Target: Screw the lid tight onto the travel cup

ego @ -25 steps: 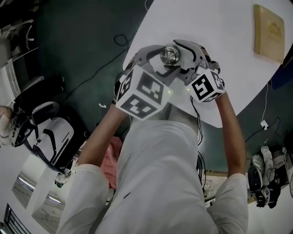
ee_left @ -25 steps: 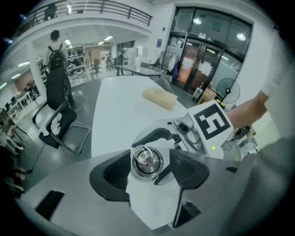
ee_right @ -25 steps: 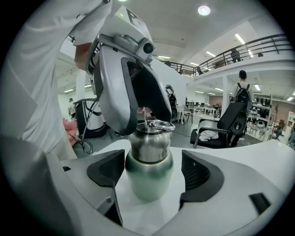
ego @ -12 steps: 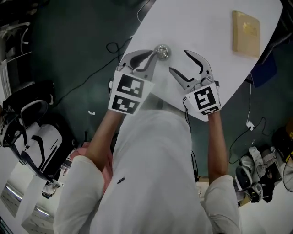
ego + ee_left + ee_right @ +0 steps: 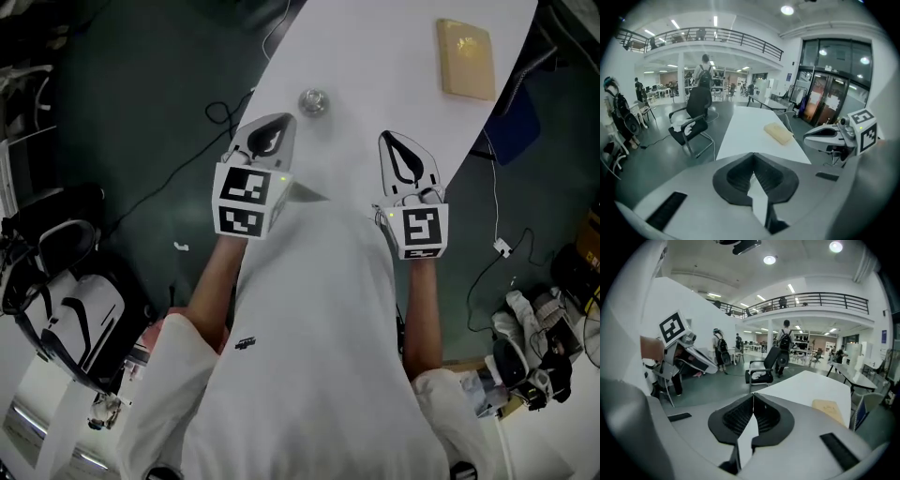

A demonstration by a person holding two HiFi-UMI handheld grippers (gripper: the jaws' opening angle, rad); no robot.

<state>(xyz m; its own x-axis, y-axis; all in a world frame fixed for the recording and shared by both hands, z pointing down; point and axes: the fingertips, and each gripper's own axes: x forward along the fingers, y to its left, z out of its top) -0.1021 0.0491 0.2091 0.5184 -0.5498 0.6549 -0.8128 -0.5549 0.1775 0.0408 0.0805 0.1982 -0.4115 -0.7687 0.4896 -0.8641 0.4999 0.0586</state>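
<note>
The travel cup [image 5: 314, 101], seen from above as a shiny metal round, stands alone on the white table [image 5: 394, 75] near its left edge. My left gripper [image 5: 278, 122] is shut and empty, just short of the cup and a little to its left. My right gripper [image 5: 392, 140] is shut too, with nothing in it, further right over the table's near edge. In the left gripper view the jaws [image 5: 752, 171] meet and the right gripper [image 5: 834, 137] shows at the right. In the right gripper view the jaws [image 5: 753, 408] are closed and the left gripper [image 5: 682, 350] shows at the left. Neither gripper view shows the cup.
A tan flat pad [image 5: 466, 58] lies on the far right of the table; it shows too as the pad [image 5: 778, 133] and the pad [image 5: 829, 410]. An office chair [image 5: 691, 124] stands left of the table. Cables [image 5: 230, 108] trail on the dark floor, and people stand far back in the hall.
Both grippers have let go of the cup, drawn back toward me and apart, and closed. The cup stays standing on the table. The head view has shifted, so the table sits higher.
</note>
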